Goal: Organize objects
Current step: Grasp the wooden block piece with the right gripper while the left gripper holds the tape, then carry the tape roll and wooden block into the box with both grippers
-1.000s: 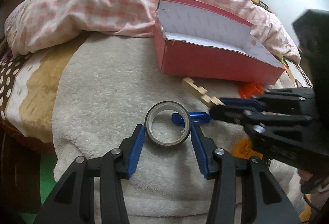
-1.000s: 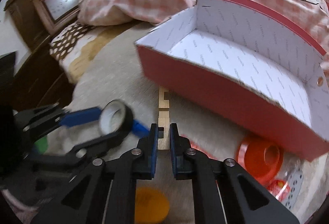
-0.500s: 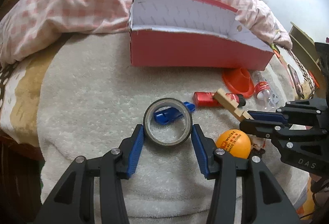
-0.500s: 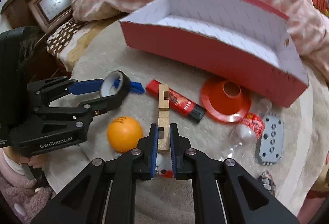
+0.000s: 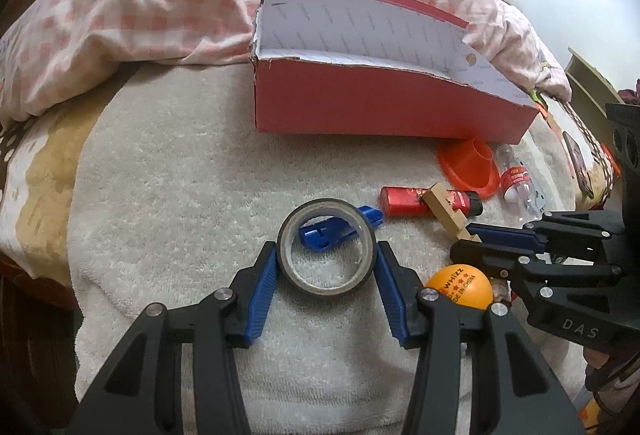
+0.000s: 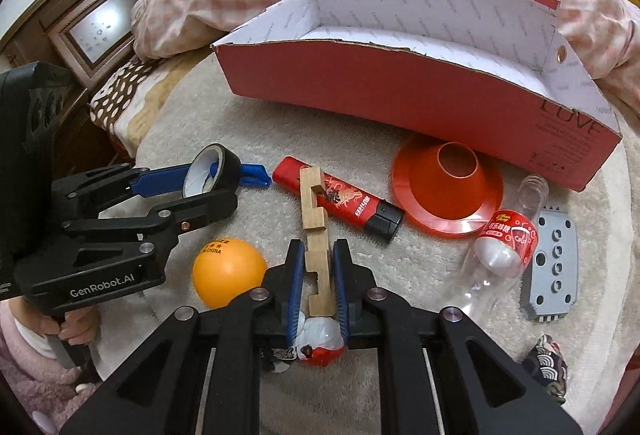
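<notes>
While both grippers sit low over the cream towel [image 5: 168, 195], the red box [image 5: 384, 107] at the back is the landmark: open top, white lining, nothing visible inside.

L gripper [image 5: 326, 267]: jaws about half wide, blue pads pressed on both sides of the tape roll [image 5: 327, 250], so it's clamped on the roll. Roll is in front of the box's left half, well apart from it, hole facing the cam. A blue plastic clip [image 5: 340, 229] shows through and behind the roll, on the box side.

R gripper [image 6: 316, 275]: jaws narrow and have just been easing apart a little, w/ the notched wooden block [image 6: 314, 219] between the pads. Pads look v. close to its sides; can't tell if they touch or press. Block runs from the pads twd the box, its far end overlapping the red lighter [image 6: 340, 201].

Other bits, all in front of the box and not in it:
- lighter lies diagonal, black cap twd the box's right end
- orange cone [image 6: 448, 187] just in front of the box's front wall, right half
- small clear bottle w/ red label [image 6: 506, 239] right of the cone, near the box's right corner
- grey plate w/ holes [image 6: 554, 267] beside the bottle, farther right
- orange ping-pong ball [image 6: 228, 271] between the two grippers, far from the box
- red/white round thing [image 6: 320, 339] under the R gripper's jaws, partly hidden
</notes>
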The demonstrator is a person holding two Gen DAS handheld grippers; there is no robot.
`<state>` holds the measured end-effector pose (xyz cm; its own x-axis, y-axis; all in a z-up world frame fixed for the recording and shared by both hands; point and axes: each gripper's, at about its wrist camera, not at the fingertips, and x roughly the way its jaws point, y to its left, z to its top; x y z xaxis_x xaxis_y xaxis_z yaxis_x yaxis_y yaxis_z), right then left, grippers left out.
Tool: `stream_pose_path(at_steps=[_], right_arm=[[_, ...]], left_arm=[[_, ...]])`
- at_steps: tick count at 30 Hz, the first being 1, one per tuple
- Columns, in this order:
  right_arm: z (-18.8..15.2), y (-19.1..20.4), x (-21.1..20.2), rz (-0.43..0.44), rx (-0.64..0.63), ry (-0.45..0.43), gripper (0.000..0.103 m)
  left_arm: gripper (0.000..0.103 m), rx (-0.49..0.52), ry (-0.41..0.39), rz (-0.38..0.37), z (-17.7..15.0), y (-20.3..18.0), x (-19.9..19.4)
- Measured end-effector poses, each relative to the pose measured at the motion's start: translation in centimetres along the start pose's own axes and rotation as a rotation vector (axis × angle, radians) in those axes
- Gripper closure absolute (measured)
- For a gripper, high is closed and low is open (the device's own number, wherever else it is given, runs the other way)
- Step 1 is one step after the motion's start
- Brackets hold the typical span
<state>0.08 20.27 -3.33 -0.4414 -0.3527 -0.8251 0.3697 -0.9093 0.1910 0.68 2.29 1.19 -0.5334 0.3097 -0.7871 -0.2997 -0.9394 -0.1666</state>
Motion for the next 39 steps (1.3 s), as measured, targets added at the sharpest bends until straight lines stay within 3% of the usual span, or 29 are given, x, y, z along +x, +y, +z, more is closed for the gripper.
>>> stream_pose_path(at_steps=[11, 25, 39], right_arm=[[-1.0, 0.1, -1.5, -0.001, -0.016, -0.058, 0.090], [-2.1, -0.6, -3.8, -0.001, 0.020, -0.110, 0.090], [-2.7, -1.5, -3.3, -0.030, 0.045, -0.084, 0.090]], left_arm=[[0.056, 0.026, -0.045, 0.000, 0.2, -0.7, -1.8], [0.055, 0.047, -0.046, -0.001, 0.1, -2.0, -2.6], [0.055, 0.060, -0.008, -0.011, -0.6, -2.5, -1.9]])
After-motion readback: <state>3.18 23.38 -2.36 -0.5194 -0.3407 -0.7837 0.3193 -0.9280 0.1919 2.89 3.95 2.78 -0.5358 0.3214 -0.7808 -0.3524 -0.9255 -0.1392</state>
